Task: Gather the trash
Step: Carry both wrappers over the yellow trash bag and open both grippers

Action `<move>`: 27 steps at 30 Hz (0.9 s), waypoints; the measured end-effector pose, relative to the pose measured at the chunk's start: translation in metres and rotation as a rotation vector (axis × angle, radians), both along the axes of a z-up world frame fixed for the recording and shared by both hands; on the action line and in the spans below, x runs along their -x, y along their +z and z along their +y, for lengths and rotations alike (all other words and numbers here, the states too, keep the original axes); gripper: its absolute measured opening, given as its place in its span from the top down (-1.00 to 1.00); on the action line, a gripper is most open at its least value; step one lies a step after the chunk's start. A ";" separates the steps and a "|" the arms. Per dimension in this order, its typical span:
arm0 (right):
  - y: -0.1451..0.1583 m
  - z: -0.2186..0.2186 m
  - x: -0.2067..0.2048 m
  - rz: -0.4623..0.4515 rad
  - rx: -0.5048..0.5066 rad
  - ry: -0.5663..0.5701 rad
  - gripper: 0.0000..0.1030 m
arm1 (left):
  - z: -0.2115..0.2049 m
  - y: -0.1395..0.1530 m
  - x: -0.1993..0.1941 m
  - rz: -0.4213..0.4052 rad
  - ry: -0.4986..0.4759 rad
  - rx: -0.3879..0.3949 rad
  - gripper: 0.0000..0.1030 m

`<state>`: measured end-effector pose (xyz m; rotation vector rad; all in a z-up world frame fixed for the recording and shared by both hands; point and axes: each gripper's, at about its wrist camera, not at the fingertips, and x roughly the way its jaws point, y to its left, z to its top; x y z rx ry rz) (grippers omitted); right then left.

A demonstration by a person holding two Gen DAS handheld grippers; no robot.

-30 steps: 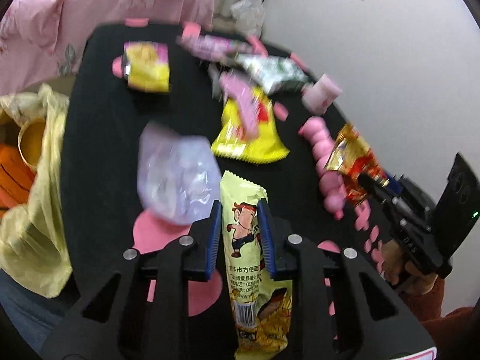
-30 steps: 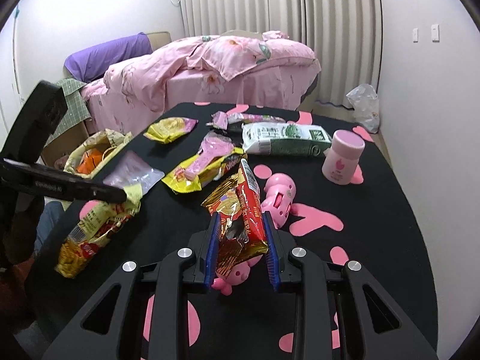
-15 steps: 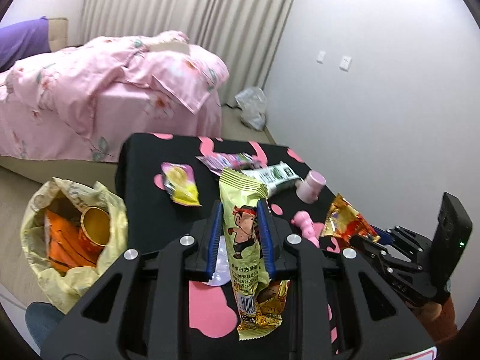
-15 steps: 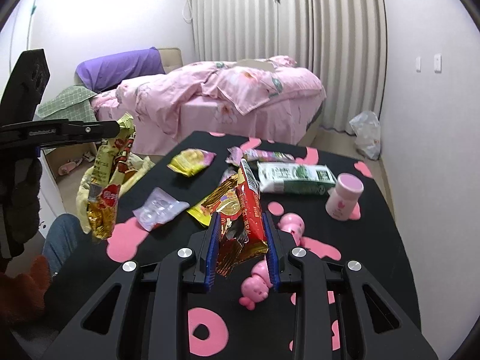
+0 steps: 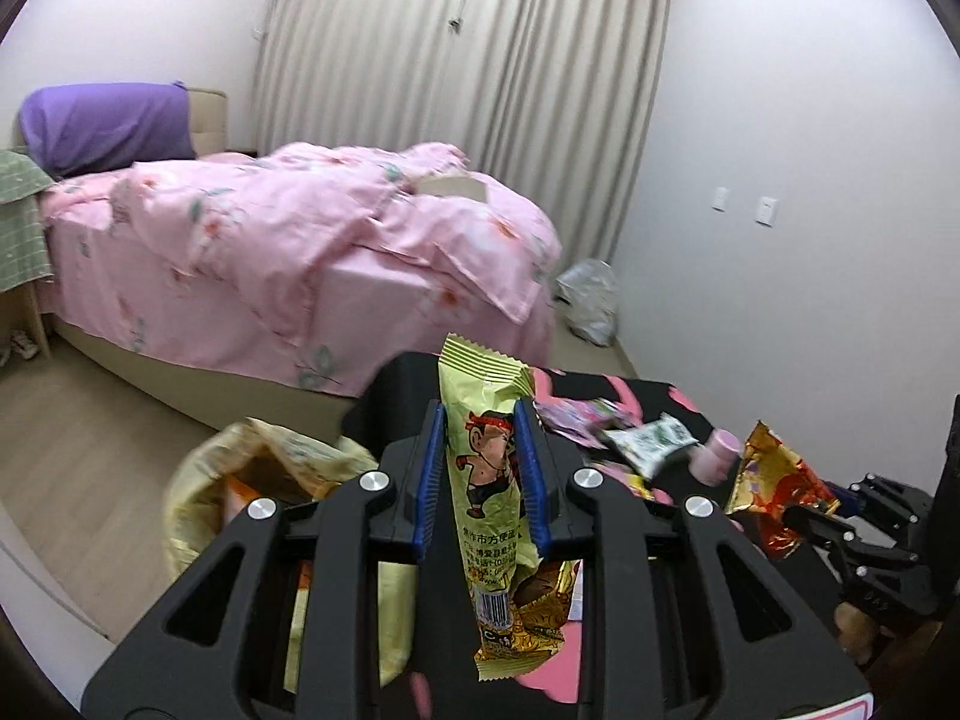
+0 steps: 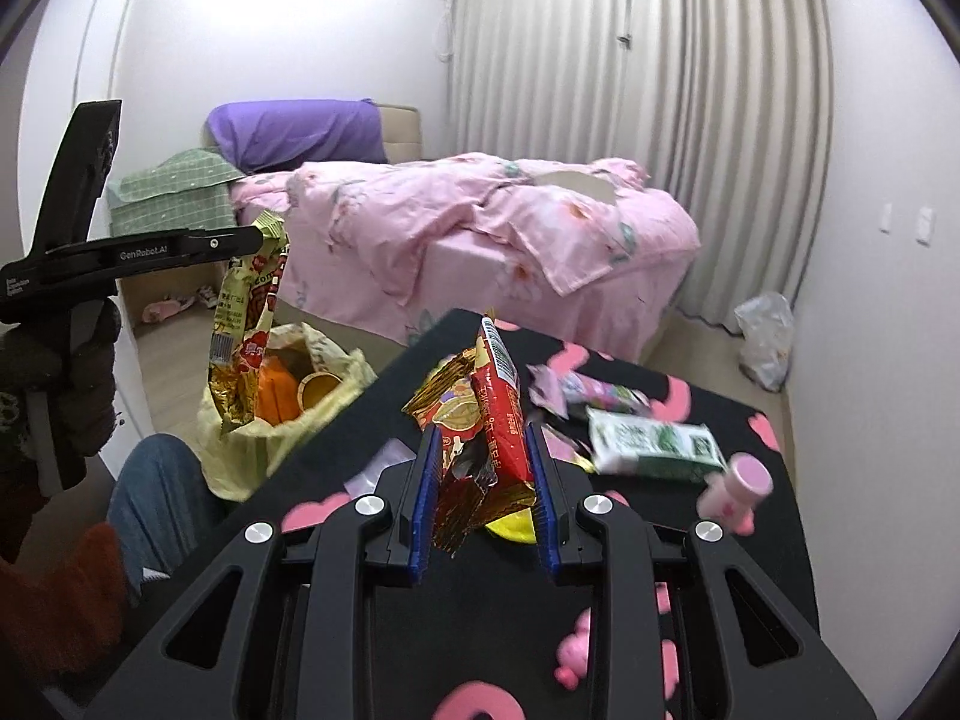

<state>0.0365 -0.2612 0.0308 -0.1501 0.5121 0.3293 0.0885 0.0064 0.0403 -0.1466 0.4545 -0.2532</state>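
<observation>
My left gripper (image 5: 480,468) is shut on a yellow-green snack packet (image 5: 489,480) with a cartoon figure, held high in the air. In the right wrist view that packet (image 6: 246,324) hangs above the open yellow trash bag (image 6: 336,384) on the floor left of the table. My right gripper (image 6: 480,480) is shut on a red and gold snack wrapper (image 6: 486,420), lifted above the black table (image 6: 720,540). The wrapper also shows in the left wrist view (image 5: 774,486).
On the table lie a green-white packet (image 6: 654,450), a pink bottle (image 6: 738,486), a pink wrapper (image 6: 588,390), a clear bag (image 6: 384,462) and a pink toy (image 6: 576,654). A pink bed (image 6: 480,228) stands behind. A person's knee (image 6: 156,492) is at the left.
Both grippers have risen well above the table with their wrappers. The left gripper has carried its packet left, over the yellow trash bag.
</observation>
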 end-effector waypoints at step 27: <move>-0.055 0.165 -0.158 0.222 0.037 0.342 0.48 | 0.119 -0.164 -0.081 0.358 0.226 -0.073 0.63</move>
